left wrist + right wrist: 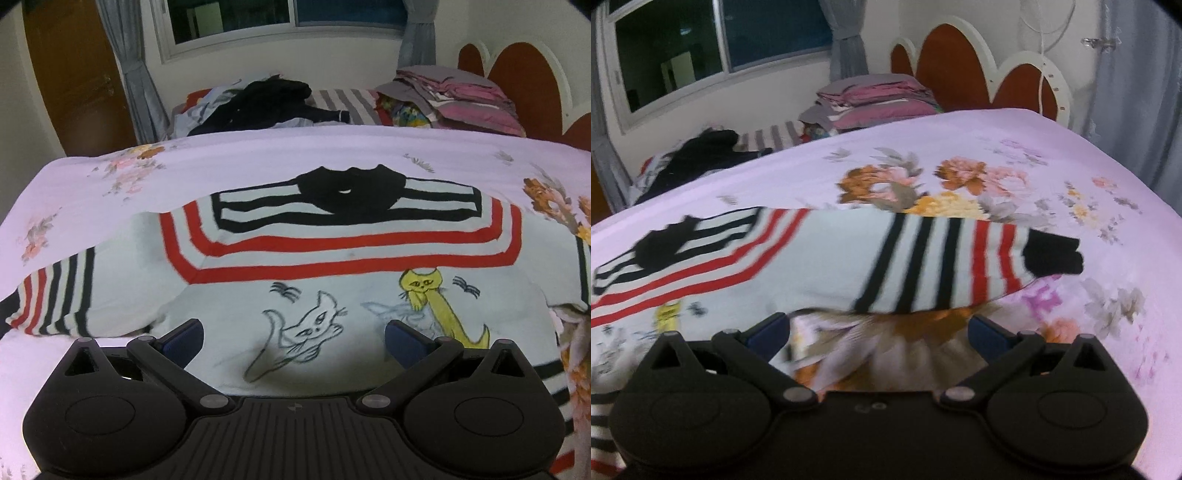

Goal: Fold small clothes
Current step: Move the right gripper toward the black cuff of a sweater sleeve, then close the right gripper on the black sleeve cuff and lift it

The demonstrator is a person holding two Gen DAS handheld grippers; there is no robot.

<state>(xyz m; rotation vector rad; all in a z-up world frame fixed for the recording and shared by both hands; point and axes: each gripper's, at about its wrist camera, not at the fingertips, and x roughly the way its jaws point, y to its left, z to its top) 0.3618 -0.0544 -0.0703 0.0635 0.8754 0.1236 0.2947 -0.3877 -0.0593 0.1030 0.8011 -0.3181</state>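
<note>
A small white sweater [236, 299] with red and black stripes, a black collar and cat drawings lies flat, face up, on the bed. My left gripper [293, 341] is open and empty, hovering over the sweater's lower front by the white cat drawing. The sweater's right sleeve [923, 266] with its black cuff stretches out sideways in the right wrist view. My right gripper [879, 334] is open and empty, just below that sleeve, over the bedsheet.
The bed has a pink floral sheet [1015, 147]. A dark heap of clothes [266, 105] and a stack of folded pink and grey linen [461, 96] lie at the far side. A red headboard [953, 70] stands behind, with a window [236, 18].
</note>
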